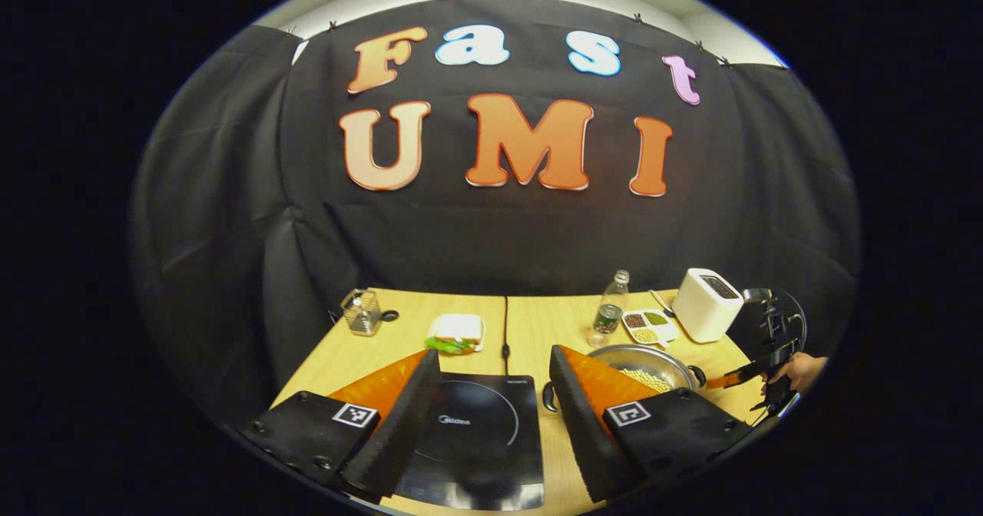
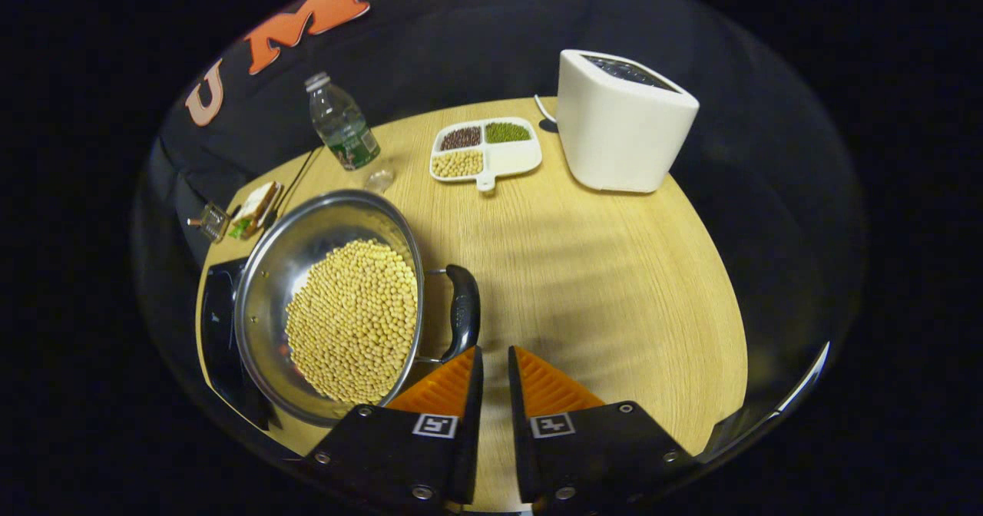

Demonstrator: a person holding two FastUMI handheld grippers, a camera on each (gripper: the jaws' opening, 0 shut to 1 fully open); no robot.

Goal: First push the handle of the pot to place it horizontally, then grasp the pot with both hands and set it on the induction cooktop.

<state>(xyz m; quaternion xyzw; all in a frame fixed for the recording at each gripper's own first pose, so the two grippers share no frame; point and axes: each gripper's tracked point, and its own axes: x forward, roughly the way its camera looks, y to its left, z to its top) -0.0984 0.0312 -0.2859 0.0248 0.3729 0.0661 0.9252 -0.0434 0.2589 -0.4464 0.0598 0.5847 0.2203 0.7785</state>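
Right gripper nearly closed, empty, just beside pot handle, left gripper open

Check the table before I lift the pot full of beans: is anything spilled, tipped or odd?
Nothing stands out. The beans all sit inside the pot, the bottle and toaster stand upright, and the divided dish holds its contents.
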